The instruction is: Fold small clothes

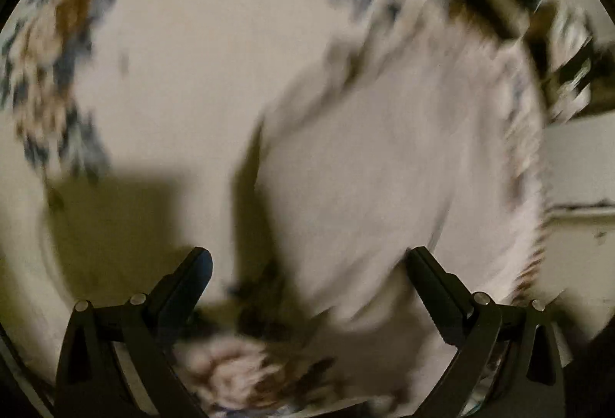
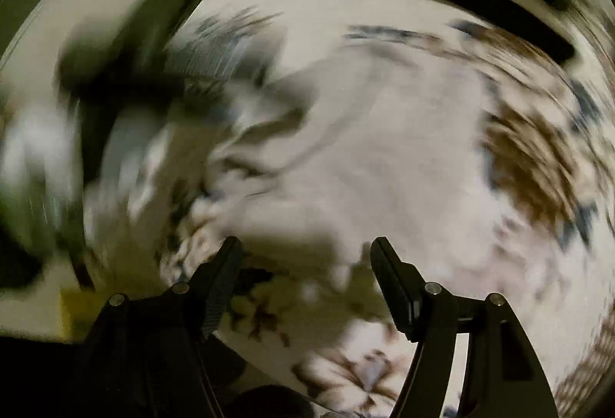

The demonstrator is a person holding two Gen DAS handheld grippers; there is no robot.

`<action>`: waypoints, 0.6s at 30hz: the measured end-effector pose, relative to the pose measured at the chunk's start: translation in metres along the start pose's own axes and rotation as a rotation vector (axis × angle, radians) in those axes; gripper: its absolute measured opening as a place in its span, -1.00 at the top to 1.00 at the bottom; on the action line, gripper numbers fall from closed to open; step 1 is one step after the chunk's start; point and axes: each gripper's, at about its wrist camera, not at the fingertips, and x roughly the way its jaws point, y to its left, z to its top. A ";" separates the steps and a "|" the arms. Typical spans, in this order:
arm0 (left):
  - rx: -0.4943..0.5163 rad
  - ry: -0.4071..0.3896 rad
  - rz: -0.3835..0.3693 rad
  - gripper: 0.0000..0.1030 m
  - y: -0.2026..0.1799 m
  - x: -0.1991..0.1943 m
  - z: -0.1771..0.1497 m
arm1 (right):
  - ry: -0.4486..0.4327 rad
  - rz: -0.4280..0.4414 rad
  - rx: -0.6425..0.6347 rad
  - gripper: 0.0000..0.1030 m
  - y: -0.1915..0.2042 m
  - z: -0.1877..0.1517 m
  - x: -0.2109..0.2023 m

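Here the small garment (image 1: 384, 168), a pale pinkish-white piece of cloth, lies on a cream bedspread with blue and brown flowers (image 1: 54, 45); both views are heavily smeared, so seams and edges cannot be read. In the left wrist view it fills the right half of the frame, with one long edge casting a dark shadow onto the spread beside it. In the right wrist view the same cloth (image 2: 365, 156) sits mid-frame, with soft creases running toward its left side. The left gripper (image 1: 309, 256) points steeply down above the near edge of the garment, jaws wide, nothing between them. The right gripper (image 2: 305, 245) also stands with jaws apart above the near hem, no cloth pinched as far as the blur allows. Judgement: the garment looks laid out, possibly already doubled once given the raised shadowed edge, but this cannot be confirmed. A tidy finished fold is not visible, so at least one more fold and squaring appear to be left. Dark blurred shapes (image 2: 127, 72) lie at upper left, unidentifiable.
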 end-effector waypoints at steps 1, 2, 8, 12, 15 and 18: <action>-0.028 0.018 -0.008 -1.00 0.007 0.005 -0.007 | 0.003 -0.007 0.074 -0.38 -0.018 0.003 -0.005; -0.071 0.032 -0.022 -1.00 0.017 0.008 -0.015 | 0.005 -0.005 0.124 -0.38 -0.031 0.005 -0.008; -0.264 -0.026 -0.072 -1.00 0.051 -0.030 -0.046 | 0.010 0.026 0.336 -0.39 -0.092 0.038 -0.022; -0.392 -0.102 -0.128 -1.00 0.050 -0.054 -0.075 | 0.059 0.089 0.332 -0.39 -0.115 0.081 -0.005; -0.506 -0.137 -0.189 -1.00 0.035 -0.049 -0.101 | 0.104 0.146 0.313 -0.39 -0.134 0.108 0.017; -0.614 -0.168 -0.264 -1.00 0.009 -0.031 -0.119 | 0.169 0.237 0.280 -0.39 -0.152 0.133 0.052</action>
